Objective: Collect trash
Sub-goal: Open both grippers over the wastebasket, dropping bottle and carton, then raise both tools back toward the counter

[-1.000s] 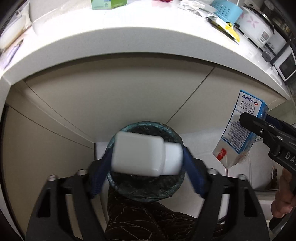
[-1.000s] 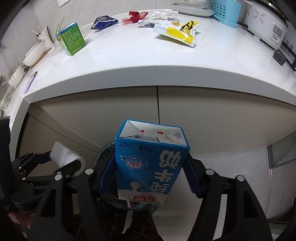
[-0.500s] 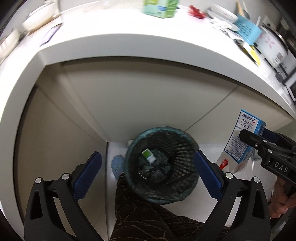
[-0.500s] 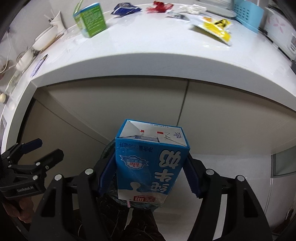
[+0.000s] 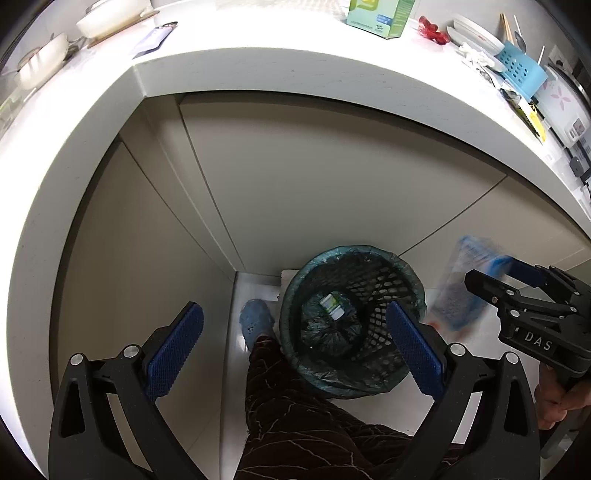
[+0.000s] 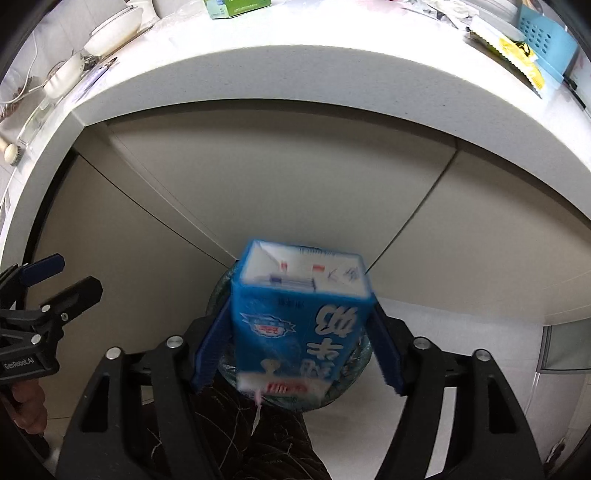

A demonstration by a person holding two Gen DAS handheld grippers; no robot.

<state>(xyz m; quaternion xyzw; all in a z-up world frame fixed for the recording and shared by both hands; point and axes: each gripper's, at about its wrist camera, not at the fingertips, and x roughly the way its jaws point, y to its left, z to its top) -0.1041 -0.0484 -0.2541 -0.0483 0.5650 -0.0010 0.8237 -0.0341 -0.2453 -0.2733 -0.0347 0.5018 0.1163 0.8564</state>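
Note:
A black mesh trash bin (image 5: 351,321) with a dark liner stands on the floor by the cabinets. A white bottle (image 5: 332,305) lies inside it. My left gripper (image 5: 291,354) is open and empty above the bin. A blue milk carton (image 6: 299,325) sits blurred between the jaws of my right gripper (image 6: 297,343), which stand spread with small gaps beside it. The carton hangs over the bin (image 6: 221,291). In the left wrist view the carton (image 5: 461,288) is a blur beside the right gripper (image 5: 517,291).
The white counter (image 5: 295,70) overhangs the cabinet doors. On it are a green box (image 5: 380,14), red wrapper (image 5: 432,31), blue basket (image 5: 521,70), yellow packet (image 6: 517,55) and bowls (image 6: 114,29). My leg and blue shoe (image 5: 255,321) are by the bin.
My left gripper let go of the white bottle, which fell into the bin, and stays open. My right gripper's jaws have spread and the carton now blurs as it slips down.

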